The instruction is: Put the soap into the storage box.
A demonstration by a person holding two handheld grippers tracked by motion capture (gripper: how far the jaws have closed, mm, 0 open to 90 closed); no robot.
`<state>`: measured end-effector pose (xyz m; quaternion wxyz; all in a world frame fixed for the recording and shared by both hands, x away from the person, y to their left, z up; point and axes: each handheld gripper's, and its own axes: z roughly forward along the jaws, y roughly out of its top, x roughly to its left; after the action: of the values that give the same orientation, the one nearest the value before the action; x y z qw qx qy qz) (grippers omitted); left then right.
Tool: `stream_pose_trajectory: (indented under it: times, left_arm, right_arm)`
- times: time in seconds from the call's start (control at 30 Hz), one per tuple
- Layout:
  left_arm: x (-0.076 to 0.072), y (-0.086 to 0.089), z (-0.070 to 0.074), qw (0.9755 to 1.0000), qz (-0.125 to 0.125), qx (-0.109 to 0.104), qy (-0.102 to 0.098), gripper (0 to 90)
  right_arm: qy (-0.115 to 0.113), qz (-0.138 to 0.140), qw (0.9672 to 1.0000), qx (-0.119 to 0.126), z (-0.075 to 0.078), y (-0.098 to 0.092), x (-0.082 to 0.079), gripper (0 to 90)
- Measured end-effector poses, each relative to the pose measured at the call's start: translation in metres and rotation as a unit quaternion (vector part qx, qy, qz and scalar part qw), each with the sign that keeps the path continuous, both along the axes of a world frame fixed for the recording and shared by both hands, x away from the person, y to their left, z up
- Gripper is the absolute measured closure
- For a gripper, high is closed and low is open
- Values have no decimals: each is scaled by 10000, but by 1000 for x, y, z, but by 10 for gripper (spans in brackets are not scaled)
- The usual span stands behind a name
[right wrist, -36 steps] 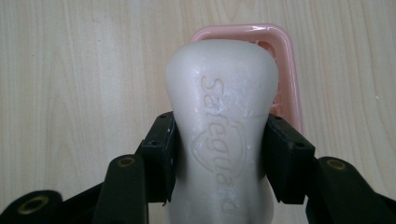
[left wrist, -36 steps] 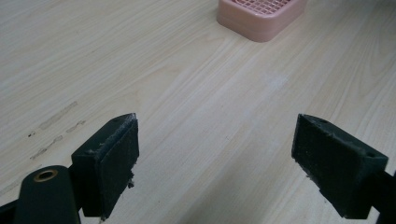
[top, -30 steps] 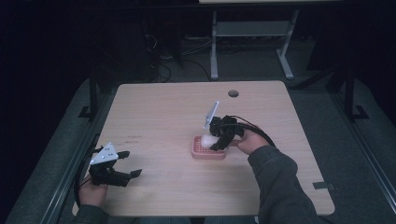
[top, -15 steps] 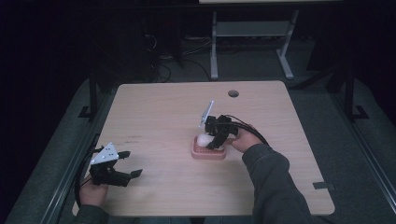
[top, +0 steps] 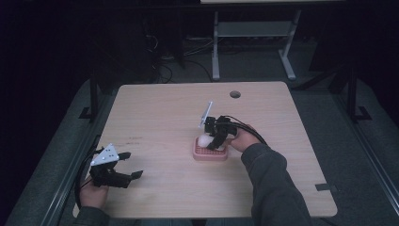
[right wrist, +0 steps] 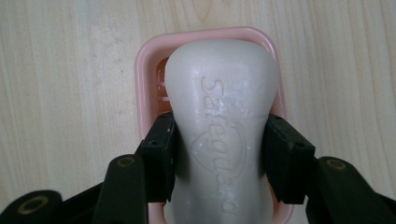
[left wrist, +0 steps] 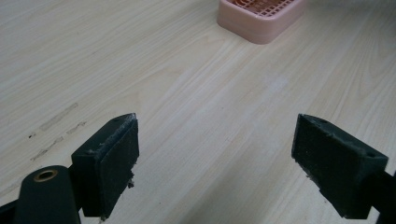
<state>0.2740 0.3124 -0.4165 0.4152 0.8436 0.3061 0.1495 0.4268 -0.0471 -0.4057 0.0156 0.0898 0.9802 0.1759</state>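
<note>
Right gripper view: my right tongs (right wrist: 219,156) clamp a white soap bar (right wrist: 222,116) at its waist, directly over the pink soap dish (right wrist: 144,70) near the middle of the wooden surface (top: 155,113). High view: my left tongs (top: 134,165) rest wide apart, holding nothing, at the near left corner.
</note>
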Motion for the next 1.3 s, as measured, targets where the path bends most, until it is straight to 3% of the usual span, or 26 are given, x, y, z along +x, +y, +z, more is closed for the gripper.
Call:
stream_pose_trajectory:
  times: [0.33, 1.3]
  left_arm:
    - [0, 0, 0, 10000, -11, 6, -13, 148]
    - [0, 1, 1, 10000, -3, 7, -6, 148]
  right_arm:
    - [65, -31, 10000, 8, -10, 0, -1, 491]
    - [44, -29, 9999, -86, -14, 6, -2, 478]
